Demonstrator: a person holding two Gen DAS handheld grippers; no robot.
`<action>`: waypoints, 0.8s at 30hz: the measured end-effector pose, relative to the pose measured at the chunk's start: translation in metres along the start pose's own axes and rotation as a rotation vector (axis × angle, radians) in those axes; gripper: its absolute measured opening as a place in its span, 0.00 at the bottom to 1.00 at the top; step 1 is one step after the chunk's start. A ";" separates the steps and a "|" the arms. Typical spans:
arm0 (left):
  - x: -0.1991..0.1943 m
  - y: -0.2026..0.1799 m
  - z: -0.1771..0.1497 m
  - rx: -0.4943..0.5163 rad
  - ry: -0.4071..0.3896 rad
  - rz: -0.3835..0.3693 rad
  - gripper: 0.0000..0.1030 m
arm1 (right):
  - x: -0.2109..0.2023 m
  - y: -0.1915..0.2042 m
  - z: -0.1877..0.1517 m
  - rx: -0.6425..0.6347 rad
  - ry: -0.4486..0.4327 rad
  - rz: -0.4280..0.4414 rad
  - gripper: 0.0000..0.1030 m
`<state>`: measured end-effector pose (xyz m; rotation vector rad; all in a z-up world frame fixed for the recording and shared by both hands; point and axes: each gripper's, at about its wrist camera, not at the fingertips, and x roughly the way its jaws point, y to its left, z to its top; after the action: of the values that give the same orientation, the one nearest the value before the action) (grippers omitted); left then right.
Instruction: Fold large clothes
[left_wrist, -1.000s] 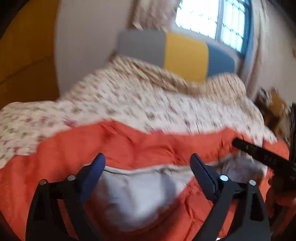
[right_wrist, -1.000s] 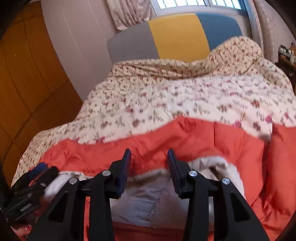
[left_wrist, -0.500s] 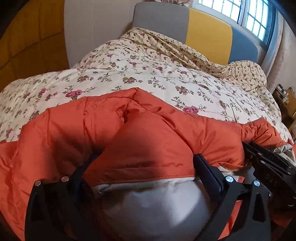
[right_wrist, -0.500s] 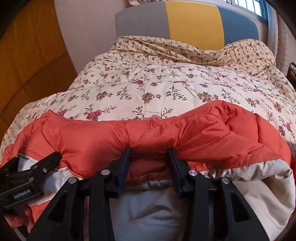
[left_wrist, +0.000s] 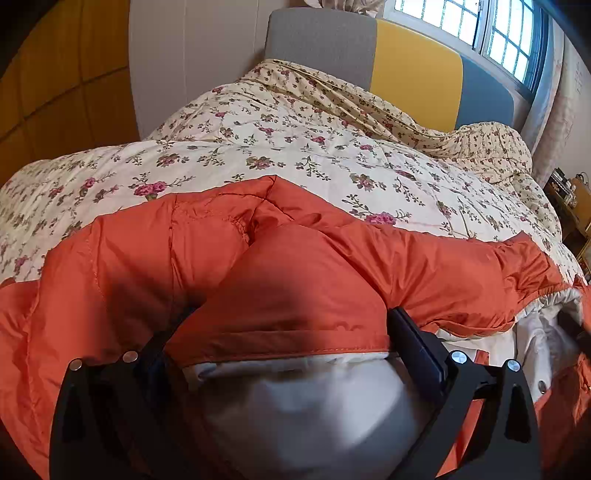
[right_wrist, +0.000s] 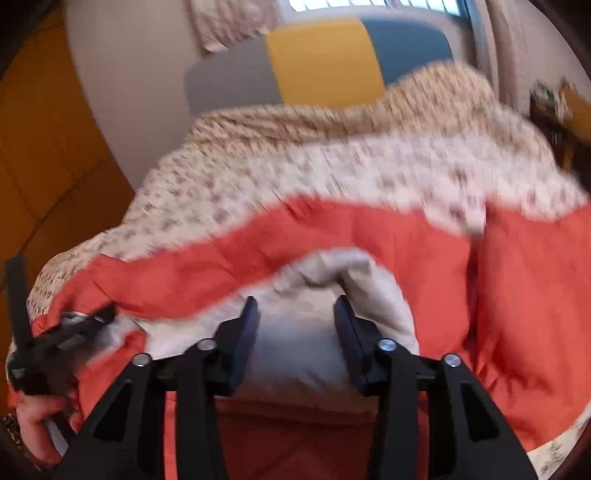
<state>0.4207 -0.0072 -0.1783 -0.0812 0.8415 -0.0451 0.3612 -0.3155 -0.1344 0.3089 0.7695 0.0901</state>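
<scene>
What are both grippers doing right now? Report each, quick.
Left gripper: open, jaws astride a fold of the puffy orange jacket with pale grey lining.
Right gripper: open, over the lining, gripping nothing.

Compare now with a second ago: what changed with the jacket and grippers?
The orange jacket was folded over toward the quilt; its edge now lies between the left gripper's wide-apart fingers. The right gripper is pulling back, blurred, pale lining between its fingers. Quilt and headboard unchanged.

text: none readable | left wrist view: no lettering shows on the jacket or quilt | right wrist view: motion-blurred, no lettering can be made out
</scene>
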 end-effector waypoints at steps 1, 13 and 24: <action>0.000 0.000 0.000 0.001 -0.001 0.001 0.97 | 0.006 -0.005 -0.003 0.019 0.004 0.019 0.39; -0.067 0.033 -0.014 -0.186 -0.050 -0.072 0.97 | -0.008 0.005 -0.006 -0.024 -0.041 -0.002 0.43; -0.159 0.160 -0.085 -0.478 -0.203 0.122 0.97 | -0.059 -0.006 -0.048 -0.053 -0.011 -0.129 0.44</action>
<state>0.2524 0.1592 -0.1311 -0.4754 0.6387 0.2769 0.2855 -0.3211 -0.1290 0.2087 0.7727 -0.0132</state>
